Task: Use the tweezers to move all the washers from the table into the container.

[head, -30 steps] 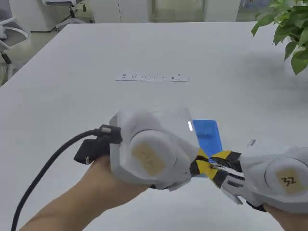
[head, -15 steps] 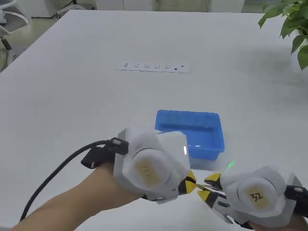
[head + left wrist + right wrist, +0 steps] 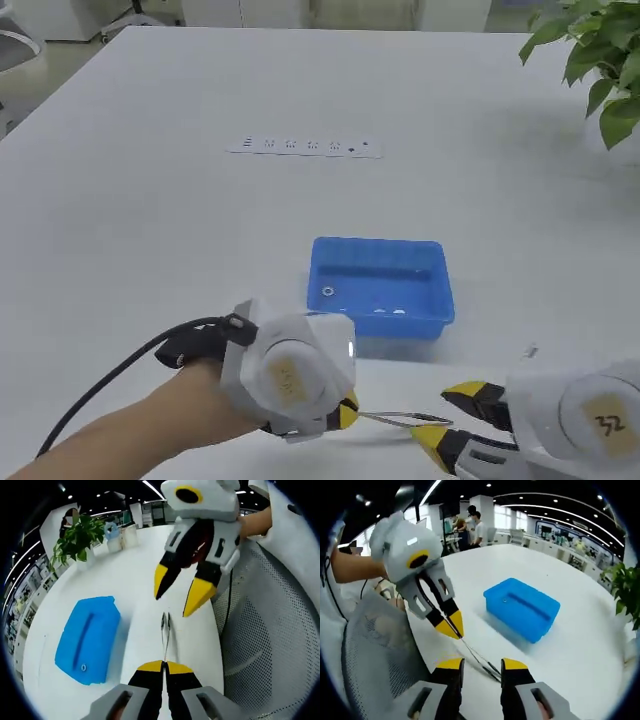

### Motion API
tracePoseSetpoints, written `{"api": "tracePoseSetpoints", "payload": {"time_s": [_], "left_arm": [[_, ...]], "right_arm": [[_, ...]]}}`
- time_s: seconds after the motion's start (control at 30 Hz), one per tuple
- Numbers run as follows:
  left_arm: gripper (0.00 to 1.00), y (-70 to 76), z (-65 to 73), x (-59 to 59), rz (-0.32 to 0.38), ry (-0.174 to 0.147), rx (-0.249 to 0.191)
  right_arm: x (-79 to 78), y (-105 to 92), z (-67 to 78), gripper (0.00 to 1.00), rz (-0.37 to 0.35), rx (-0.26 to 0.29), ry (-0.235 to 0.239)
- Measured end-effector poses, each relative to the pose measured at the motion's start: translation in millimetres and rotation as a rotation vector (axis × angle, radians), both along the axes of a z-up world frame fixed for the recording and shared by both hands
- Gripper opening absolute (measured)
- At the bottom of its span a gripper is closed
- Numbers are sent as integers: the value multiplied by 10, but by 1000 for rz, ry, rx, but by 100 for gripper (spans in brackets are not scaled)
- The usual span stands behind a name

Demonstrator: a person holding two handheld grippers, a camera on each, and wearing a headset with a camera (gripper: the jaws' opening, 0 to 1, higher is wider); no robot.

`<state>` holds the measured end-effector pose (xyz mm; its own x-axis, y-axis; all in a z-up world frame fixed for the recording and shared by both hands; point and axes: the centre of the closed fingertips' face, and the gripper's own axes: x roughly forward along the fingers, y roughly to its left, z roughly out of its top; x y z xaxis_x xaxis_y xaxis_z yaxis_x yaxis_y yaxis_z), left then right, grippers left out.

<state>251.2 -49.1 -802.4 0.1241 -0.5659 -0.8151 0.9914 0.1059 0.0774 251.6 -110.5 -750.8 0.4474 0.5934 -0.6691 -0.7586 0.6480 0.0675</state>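
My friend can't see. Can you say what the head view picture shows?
The left gripper holds thin metal tweezers that reach toward the open right gripper. Behind them, a blue container with a small washer inside sits on a white table.

The container (image 3: 385, 322) looks smooth glossy plastic, the tweezers (image 3: 395, 418) shiny metal, the table (image 3: 180, 230) matt.

Two claws (image 3: 347, 412) (image 3: 438, 412), one tweezers (image 3: 395, 419), one container (image 3: 378, 243), at least one washer (image 3: 328, 292).

Ceiling lights (image 3: 432, 491) lit the table (image 3: 150, 200) brightly; the container (image 3: 380, 325) cast a soft shadow; gripper views curved at edges.
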Motion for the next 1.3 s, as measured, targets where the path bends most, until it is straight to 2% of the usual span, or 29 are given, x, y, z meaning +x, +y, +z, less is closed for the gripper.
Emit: {"api": "tracePoseSetpoints", "payload": {"time_s": [0.03,0.07,0.1,0.13,0.17,0.23,0.33,0.4,0.6,0.67,0.73,0.77,0.8,0.83,0.87,0.93,0.97,1.03,1.1,1.17,1.2,1.3], "left_arm": [[0,17,-66,10,6,12,12],[0,23,-87,10,7,16,17],[0,44,-136,25,4,11,38],[0,51,-159,35,2,9,45],[0,56,-181,35,5,24,48],[0,73,-222,48,17,39,59],[0,104,-247,73,29,35,76],[0,121,-267,108,60,32,94],[0,106,-250,105,105,62,71],[0,108,-248,95,125,70,67],[4,106,-247,72,144,82,69],[8,111,-248,66,179,92,66],[16,87,-234,24,239,149,37],[23,77,-226,18,272,172,17],[30,105,-222,56,328,169,7],[35,151,-193,95,377,155,-11],[37,171,-134,135,424,136,-47],[44,240,-19,154,504,134,-95],[53,344,124,196,594,102,-146],[60,448,260,223,655,52,-182],[66,545,368,256,714,0,-211],[75,774,585,258,855,-76,-288]], "right_arm": [[12,-31,49,34,-43,30,-7],[16,-39,62,37,-53,38,-11],[22,-63,82,38,-72,48,-18],[24,-79,86,40,-65,31,-17],[102,-111,147,42,-94,32,-71],[92,-119,173,44,-98,39,-62],[67,-141,186,50,-125,62,-54],[51,-158,205,52,-138,65,-59],[62,-211,209,53,-167,61,-70],[75,-207,238,54,-173,76,-77],[73,-215,240,55,-179,87,-72],[77,-224,241,56,-186,97,-66],[80,-227,246,57,-189,107,-63],[77,-224,245,57,-193,122,-51],[75,-226,242,57,-194,125,-47],[78,-229,245,59,-200,131,-46],[82,-226,257,60,-201,138,-49],[83,-216,273,61,-199,141,-56],[75,-210,273,61,-192,131,-60],[76,-203,276,61,-189,132,-63],[74,-198,277,61,-186,132,-63],[70,-191,276,61,-184,133,-63]]}}
